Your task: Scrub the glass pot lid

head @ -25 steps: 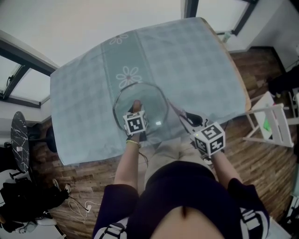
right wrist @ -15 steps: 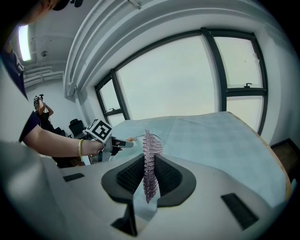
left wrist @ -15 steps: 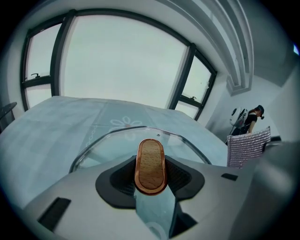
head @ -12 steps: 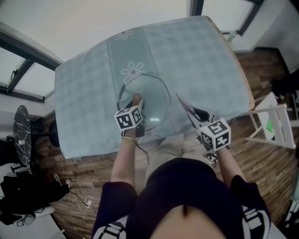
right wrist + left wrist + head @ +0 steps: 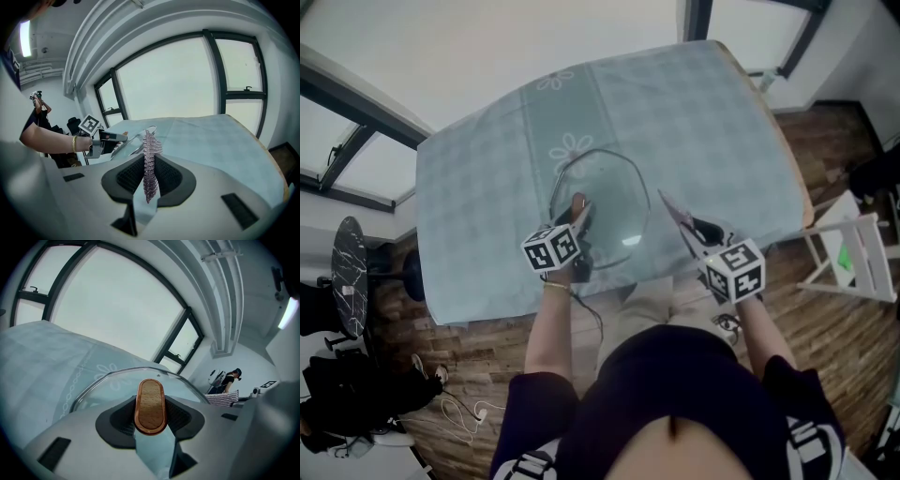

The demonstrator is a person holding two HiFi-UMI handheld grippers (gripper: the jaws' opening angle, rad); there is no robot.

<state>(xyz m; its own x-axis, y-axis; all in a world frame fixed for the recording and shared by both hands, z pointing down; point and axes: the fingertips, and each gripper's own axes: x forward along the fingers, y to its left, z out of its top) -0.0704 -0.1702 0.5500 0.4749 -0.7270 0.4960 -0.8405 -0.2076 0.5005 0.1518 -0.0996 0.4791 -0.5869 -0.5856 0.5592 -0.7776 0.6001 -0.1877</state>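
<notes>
1. Left gripper (image 5: 150, 417) was clamped on the lid's wooden knob (image 5: 150, 405), one dark ribbed pad pressed against each long side of it.
2. Right gripper (image 5: 149, 180) was clenched on a scrub cloth (image 5: 150, 154), a pinkish, glittering mesh that stood up in a crinkled fold between the jaws. It was apart from the glass.
3. Each gripper carried a white cube printed with black square marker patterns. These blocky codes were the only print in view.
4. Seen closely, the glass pot lid (image 5: 617, 187) was round and clear, with a thin bright metal rim. Its knob was a long oval of pale wood with a copper-coloured edge.
5. In the head view the lid sat over the near middle of the table (image 5: 779, 157), tilted and held by the knob on its near side. Whether its far rim touched the cloth could not be told.
6. Under it lay a pale blue-green checked tablecloth (image 5: 712, 122) with a plainer band running across, printed with white daisy outlines that showed through the glass.
7. On the left wrist was a thin gold bracelet (image 5: 74, 143).
8. Beyond the table's right edge, a white slatted frame (image 5: 846, 251) stood on the brown wood floor (image 5: 811, 319). Dark-framed windows (image 5: 187, 79) rose past the table's far side.
</notes>
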